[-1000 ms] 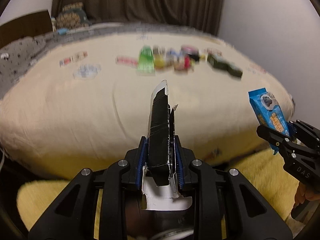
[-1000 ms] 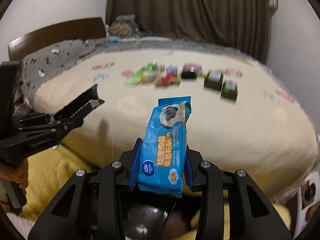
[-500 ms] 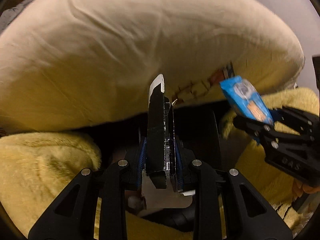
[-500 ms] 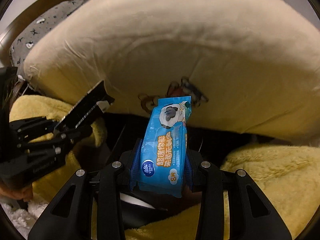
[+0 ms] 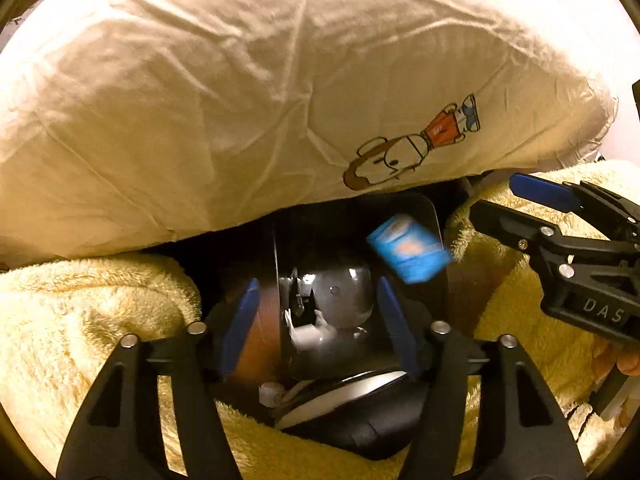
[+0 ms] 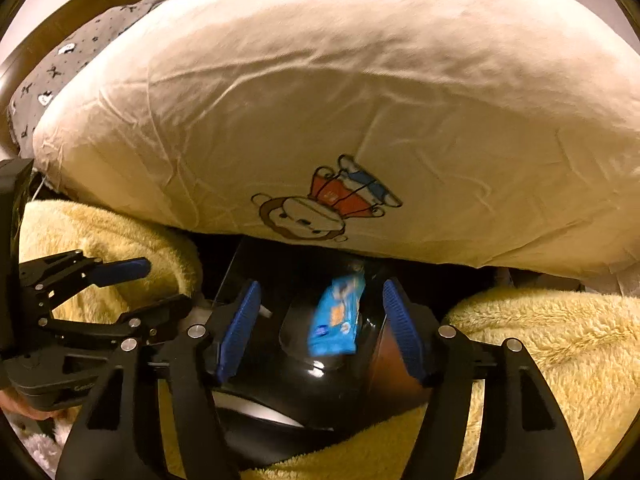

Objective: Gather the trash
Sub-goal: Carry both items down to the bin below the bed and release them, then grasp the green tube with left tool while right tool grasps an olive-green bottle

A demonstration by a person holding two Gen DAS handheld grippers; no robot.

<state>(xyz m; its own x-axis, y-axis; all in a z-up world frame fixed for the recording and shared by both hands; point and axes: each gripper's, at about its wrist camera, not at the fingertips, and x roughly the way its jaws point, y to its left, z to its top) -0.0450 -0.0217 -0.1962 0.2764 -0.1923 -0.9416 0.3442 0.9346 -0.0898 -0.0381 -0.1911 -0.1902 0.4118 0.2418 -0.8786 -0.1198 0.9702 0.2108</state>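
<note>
While both grippers are held over the black bin point(image 5: 424, 208) below the edge of the bed point(image 5: 240, 100), the jaws have just been opening. The left gripper point(image 5: 316, 328) is seen wide open with nothing in it. The right gripper point(image 6: 320, 332) is open too, and the blue packet point(image 6: 336, 316) is caught loose between its jaws, falling into the bin. More trash may be left; none is seen here.

Black hand-held gripper point(image 5: 316, 320), blue pads point(image 5: 240, 320), silver screws point(image 5: 130, 340)
</note>
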